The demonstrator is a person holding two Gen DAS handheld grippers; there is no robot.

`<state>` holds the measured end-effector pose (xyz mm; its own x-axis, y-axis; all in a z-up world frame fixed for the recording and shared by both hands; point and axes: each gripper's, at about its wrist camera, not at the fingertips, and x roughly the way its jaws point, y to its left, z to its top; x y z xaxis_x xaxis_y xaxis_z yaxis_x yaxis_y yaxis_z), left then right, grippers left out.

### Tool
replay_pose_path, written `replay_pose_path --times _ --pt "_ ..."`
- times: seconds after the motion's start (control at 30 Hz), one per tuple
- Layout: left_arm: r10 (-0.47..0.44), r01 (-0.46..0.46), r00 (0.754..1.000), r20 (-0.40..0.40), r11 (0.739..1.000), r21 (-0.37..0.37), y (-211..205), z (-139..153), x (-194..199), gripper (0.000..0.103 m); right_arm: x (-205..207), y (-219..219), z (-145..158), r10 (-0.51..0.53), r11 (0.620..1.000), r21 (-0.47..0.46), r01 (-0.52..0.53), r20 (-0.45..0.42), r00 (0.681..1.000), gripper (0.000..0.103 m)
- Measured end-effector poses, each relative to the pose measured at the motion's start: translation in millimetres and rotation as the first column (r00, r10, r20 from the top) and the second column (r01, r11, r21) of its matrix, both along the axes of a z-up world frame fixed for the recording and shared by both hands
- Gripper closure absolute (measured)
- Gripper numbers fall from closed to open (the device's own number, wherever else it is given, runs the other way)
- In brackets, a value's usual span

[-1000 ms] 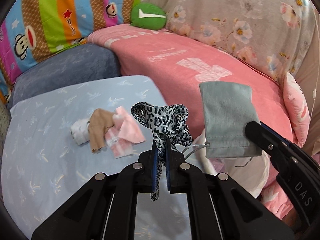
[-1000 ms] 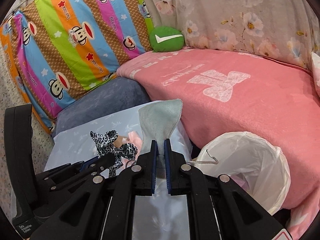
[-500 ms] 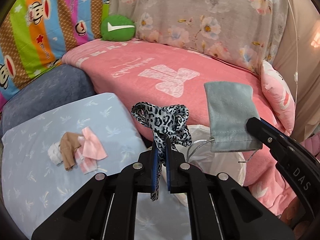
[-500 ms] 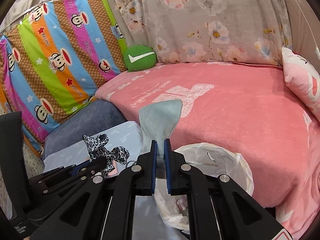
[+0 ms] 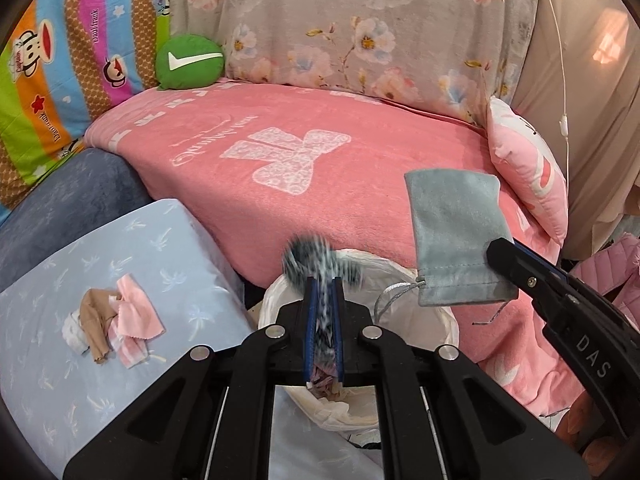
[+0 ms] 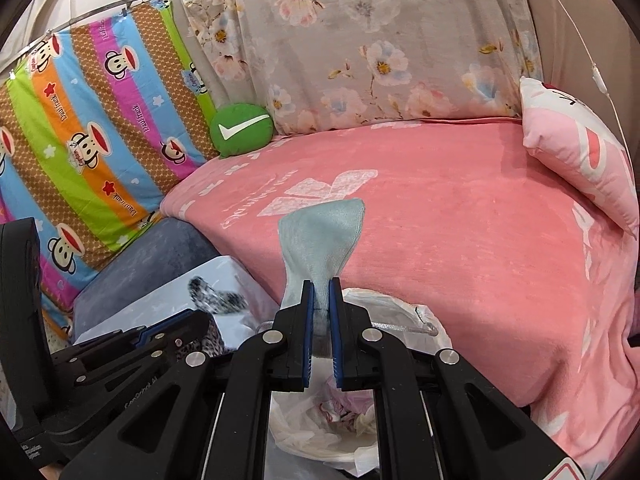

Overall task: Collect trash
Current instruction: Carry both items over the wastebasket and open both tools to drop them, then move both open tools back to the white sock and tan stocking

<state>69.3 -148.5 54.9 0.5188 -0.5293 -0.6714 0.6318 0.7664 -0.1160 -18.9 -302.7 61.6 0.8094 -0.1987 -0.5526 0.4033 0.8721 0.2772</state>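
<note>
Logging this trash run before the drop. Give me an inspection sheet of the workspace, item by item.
Surface: light blue cushion beside a pink blanket.
Job's things: leopard strip, blurred, and grey pouch are held over the white-lined bin, which already holds scraps.
Clutter: small pile of cloth scraps on the blue cushion.
Grippers: left gripper shut on the leopard strip; right gripper shut on the grey pouch.
Cables: thin white cord hanging at the right; silver drawstring on the pouch.
Surroundings: green pillow, striped monkey sheet, floral sheet, pink pillow.
</note>
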Motion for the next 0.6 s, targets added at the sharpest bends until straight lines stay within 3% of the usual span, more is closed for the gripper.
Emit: replay_pose_path --times 0.13,0.17,0.27,0.3,0.37,0.6 --pt "-0.002 0.002 1.0 -0.024 1.0 -0.005 -4 0 4 0.094 1 -4 -3 -0.005 1.0 0.006 0.005 -0.006 1.0 0.094" --pt "0.002 -0.002 1.0 -0.026 1.0 -0.004 -4 0 5 0.086 2 -4 -4 -0.003 1.0 0.008 0.003 -0.008 1.0 0.091" --pt "0.04 -0.04 0.999 -0.006 0.999 -0.005 0 2 6 0.047 4 -4 -6 -0.006 1.0 0.009 0.006 -0.01 1.0 0.088" --pt "0.052 -0.052 0.999 0.003 0.999 -0.009 2 3 5 0.039 5 -4 -7 -0.006 1.0 0.011 0.006 -0.01 1.0 0.085" --pt "0.064 -0.064 0.998 0.009 0.998 -0.011 6 3 6 0.038 5 -3 -7 -0.011 1.0 0.01 0.011 -0.006 1.0 0.07" --pt "0.112 -0.112 0.994 -0.006 0.994 0.0 18 -2 14 0.038 10 9 -11 0.013 1.0 0.013 -0.013 -0.014 1.0 0.068"
